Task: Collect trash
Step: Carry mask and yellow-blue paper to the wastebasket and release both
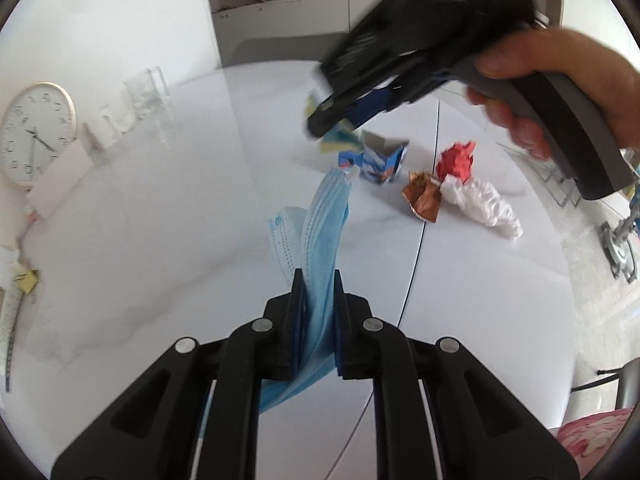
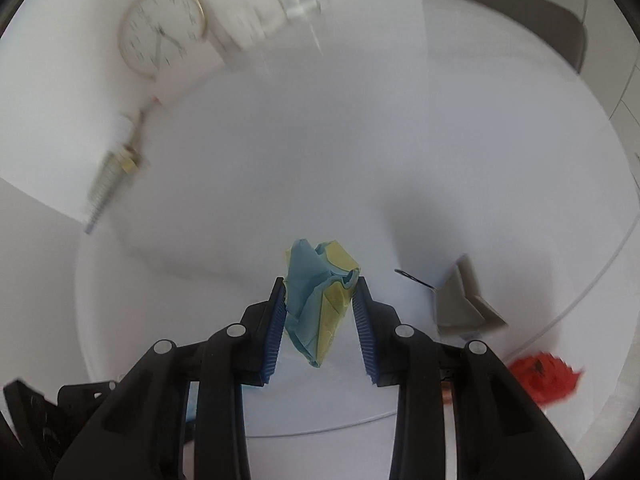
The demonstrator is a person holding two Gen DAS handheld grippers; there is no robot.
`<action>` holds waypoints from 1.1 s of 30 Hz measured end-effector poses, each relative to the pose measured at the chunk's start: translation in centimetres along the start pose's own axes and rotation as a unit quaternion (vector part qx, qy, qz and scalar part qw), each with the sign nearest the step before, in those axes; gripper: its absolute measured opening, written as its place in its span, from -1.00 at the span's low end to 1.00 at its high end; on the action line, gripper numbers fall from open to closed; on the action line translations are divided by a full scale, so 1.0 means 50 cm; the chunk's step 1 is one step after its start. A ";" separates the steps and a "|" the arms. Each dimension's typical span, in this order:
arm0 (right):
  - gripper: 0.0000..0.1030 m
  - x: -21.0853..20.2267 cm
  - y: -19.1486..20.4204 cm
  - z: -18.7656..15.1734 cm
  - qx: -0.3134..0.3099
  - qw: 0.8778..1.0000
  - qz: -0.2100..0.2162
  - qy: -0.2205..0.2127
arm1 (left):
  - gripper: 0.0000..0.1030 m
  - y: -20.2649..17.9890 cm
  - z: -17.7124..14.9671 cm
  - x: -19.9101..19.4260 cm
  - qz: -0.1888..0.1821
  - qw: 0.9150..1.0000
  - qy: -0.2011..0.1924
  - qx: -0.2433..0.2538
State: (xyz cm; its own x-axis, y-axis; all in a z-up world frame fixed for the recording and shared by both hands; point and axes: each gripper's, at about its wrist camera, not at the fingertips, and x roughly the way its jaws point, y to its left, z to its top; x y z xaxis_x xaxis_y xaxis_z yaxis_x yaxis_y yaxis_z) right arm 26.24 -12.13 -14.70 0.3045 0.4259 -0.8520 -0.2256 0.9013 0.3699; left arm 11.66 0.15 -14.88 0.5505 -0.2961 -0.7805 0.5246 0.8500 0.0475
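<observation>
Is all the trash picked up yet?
Not yet. No bin shows, so nothing looks put away. The left gripper is clamped on a light blue face mask, and the right gripper holds a crumpled blue and yellow paper. On the white table wait a blue carton, a red paper ball, a brown wrapper and a white plastic bag.

Both wrist views look steeply down, close over the white table (image 1: 160,240); both catch the red wad (image 1: 456,162).
</observation>
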 end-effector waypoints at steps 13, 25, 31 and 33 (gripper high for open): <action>-0.33 -0.449 -0.094 -0.406 0.046 0.991 -0.075 -0.096 | -0.77 -0.196 0.025 -0.156 -0.155 0.987 0.034 -0.014; -0.32 -0.514 -0.200 -0.827 0.142 0.976 -0.158 -0.055 | -0.77 -0.564 0.012 -0.168 -0.232 0.963 0.069 0.116; -0.25 -0.415 -0.199 -0.885 0.122 0.983 -0.138 -0.027 | -0.77 -0.625 -0.008 -0.174 -0.223 0.963 0.080 0.128; -0.09 -0.391 -0.205 -0.901 0.115 0.984 -0.133 -0.023 | -0.77 -0.625 -0.011 -0.187 -0.220 0.964 0.081 0.128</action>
State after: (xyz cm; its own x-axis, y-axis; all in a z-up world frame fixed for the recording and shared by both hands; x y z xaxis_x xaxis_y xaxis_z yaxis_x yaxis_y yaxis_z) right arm -19.10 -33.28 -18.56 0.3667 0.1702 -0.9146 0.0827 0.9733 0.2142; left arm -10.24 -23.38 -9.43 0.1405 -0.5132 -0.8467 0.8381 0.5170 -0.1742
